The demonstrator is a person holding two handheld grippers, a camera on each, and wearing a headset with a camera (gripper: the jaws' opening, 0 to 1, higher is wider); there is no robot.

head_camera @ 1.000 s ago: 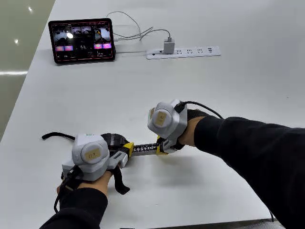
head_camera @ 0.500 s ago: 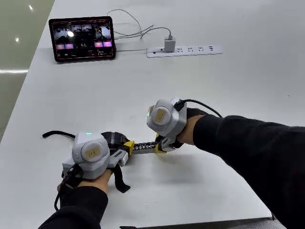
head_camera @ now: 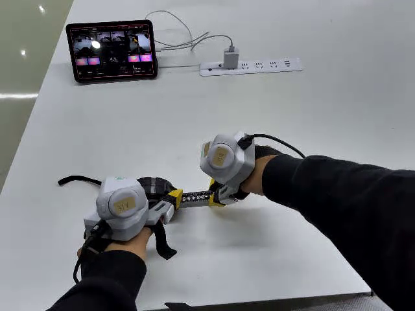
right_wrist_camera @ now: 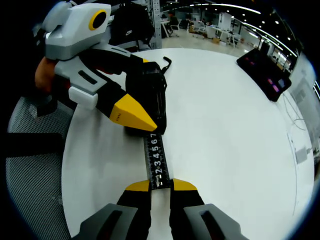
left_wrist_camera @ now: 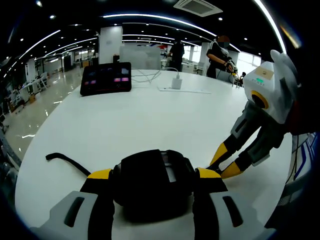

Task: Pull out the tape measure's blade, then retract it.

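Right gripper view: right gripper [right_wrist_camera: 161,186] clamps the short numbered blade [right_wrist_camera: 155,161]; left gripper [left_wrist_camera: 155,174] clamps the black tape measure [right_wrist_camera: 151,97].

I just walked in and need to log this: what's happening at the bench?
A person works two handheld claws over a white table. The left claw grips the black tape measure, and the right claw pinches the end of its blade. A short stretch of blade is out between them.

One tape measure [head_camera: 154,188], two hand-held grippers [head_camera: 167,206] [head_camera: 214,198], one tablet [head_camera: 111,50], one power strip [head_camera: 259,66]
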